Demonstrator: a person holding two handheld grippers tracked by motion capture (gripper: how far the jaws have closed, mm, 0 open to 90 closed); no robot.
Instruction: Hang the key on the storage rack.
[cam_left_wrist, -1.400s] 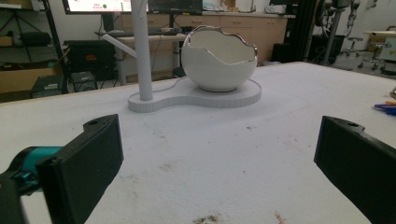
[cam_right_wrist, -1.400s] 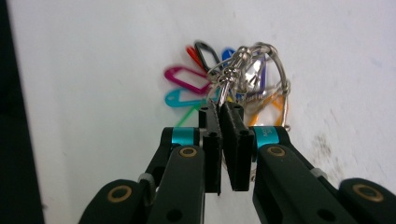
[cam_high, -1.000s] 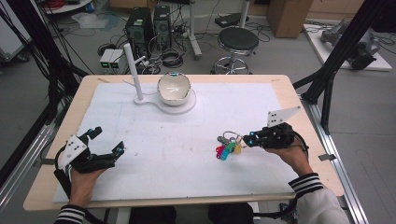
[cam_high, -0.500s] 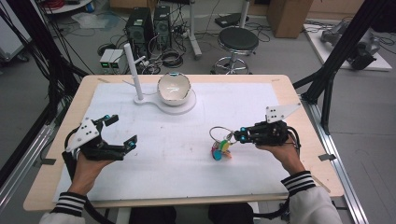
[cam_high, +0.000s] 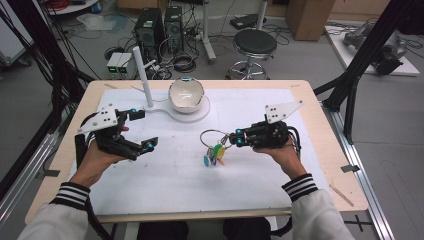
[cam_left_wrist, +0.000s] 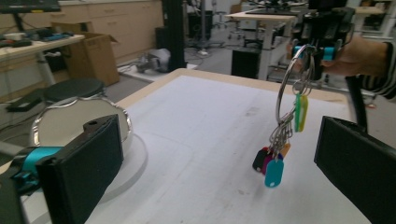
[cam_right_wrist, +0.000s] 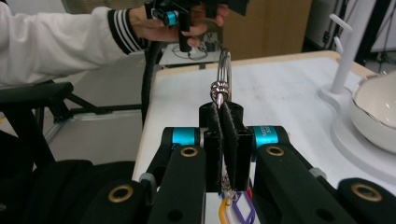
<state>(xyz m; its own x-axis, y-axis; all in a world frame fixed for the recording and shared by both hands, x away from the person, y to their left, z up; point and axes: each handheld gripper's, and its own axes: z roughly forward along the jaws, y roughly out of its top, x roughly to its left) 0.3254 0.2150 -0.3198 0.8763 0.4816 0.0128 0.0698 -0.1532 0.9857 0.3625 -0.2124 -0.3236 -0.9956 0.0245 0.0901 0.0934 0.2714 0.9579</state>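
Observation:
A bunch of keys with coloured tags (cam_high: 215, 155) hangs from a large metal ring (cam_high: 212, 135) just above the white mat. My right gripper (cam_high: 236, 139) is shut on the small rings at the top of the bunch. Its own view shows the pads pressed together at the right gripper (cam_right_wrist: 223, 112), with the metal ring (cam_right_wrist: 224, 70) standing up beyond them. My left gripper (cam_high: 142, 129) is held open above the mat's left side, with nothing between its jaws. In its view the left gripper (cam_left_wrist: 219, 154) faces the hanging ring (cam_left_wrist: 290, 84) and tags (cam_left_wrist: 273, 165).
A white post with pegs (cam_high: 142, 75) rises from a white base (cam_high: 202, 112) at the back of the mat, and a shiny bowl (cam_high: 186, 95) sits on that base. The table's wooden rim (cam_high: 320, 115) frames the mat. A stool (cam_high: 255, 45) and computers stand behind the table.
The right gripper has carried the key bunch left toward the middle of the mat. The left gripper has risen and moved right and away from the table's front edge, still open.

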